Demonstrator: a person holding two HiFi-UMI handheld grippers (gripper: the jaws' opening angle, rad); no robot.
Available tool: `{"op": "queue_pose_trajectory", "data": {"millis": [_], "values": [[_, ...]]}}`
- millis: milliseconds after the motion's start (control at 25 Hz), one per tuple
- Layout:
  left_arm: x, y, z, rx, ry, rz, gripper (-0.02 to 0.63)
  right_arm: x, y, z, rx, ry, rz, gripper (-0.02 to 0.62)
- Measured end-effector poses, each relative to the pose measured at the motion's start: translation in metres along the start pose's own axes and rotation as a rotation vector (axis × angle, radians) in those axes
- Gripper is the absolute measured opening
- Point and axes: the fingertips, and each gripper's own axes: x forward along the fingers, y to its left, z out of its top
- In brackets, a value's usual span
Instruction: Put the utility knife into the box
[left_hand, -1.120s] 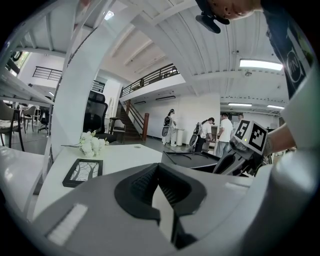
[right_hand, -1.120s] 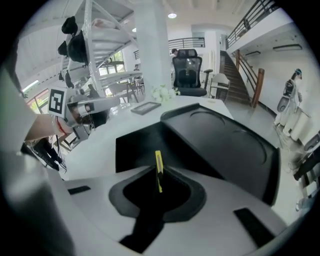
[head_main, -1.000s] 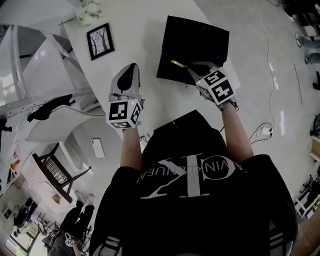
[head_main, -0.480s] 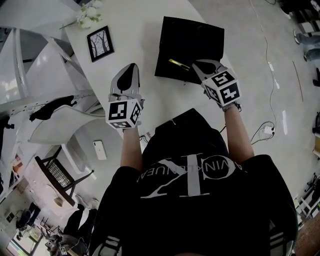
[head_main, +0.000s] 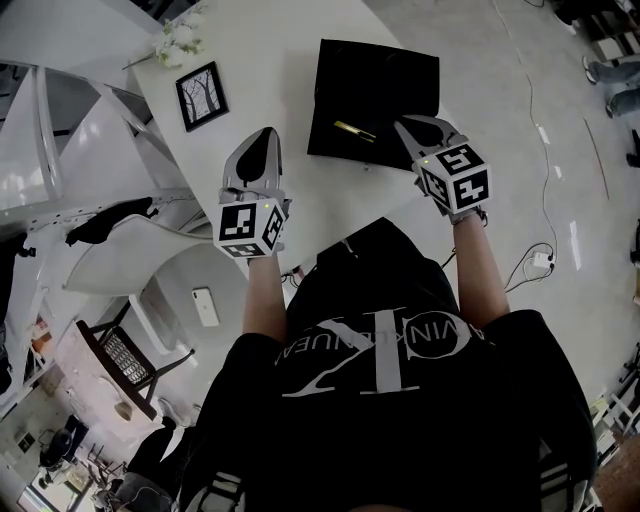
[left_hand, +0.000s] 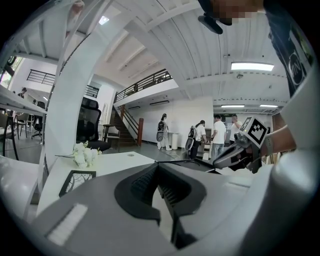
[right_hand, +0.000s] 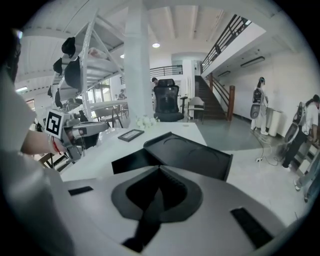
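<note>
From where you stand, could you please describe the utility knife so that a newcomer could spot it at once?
On the white table, find the open black box right of the framed picture. The utility knife lies inside it, toward the person: a slim yellowish bar, the only bright thing on the dark lining.

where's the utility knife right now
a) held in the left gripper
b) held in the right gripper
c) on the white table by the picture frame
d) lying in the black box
d: the utility knife lies in the black box, apart from the right gripper, whose jaws are together on nothing.
</note>
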Motion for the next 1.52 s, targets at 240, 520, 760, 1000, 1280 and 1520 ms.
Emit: {"op": "queue_pose_trajectory", "data": {"millis": [240,520,760,1000,1280,1520], "values": [[0.001,0.000,0.012,0.012,-0.021,0.005,0.011,-0.011,-0.008,0.013,0.008,-0.049,-0.024,0.015],[0.003,0.001,0.025,0.028,-0.043,0.004,0.011,-0.019,-0.015,0.028,0.011,-0.109,-0.053,0.015],[0.005,0.004,0.038,0.041,-0.072,0.004,0.011,-0.026,-0.019,0.046,0.009,-0.181,-0.077,0.015],[0.007,0.007,0.051,0.050,-0.096,0.008,0.011,-0.040,-0.027,0.064,0.005,-0.272,-0.110,0.015],[0.009,0.012,0.067,0.068,-0.124,0.011,0.011,-0.051,-0.034,0.079,-0.003,-0.333,-0.132,0.015],[0.009,0.016,0.083,0.084,-0.155,0.014,0.011,-0.062,-0.036,0.100,-0.016,-0.405,-0.150,0.014]]}}
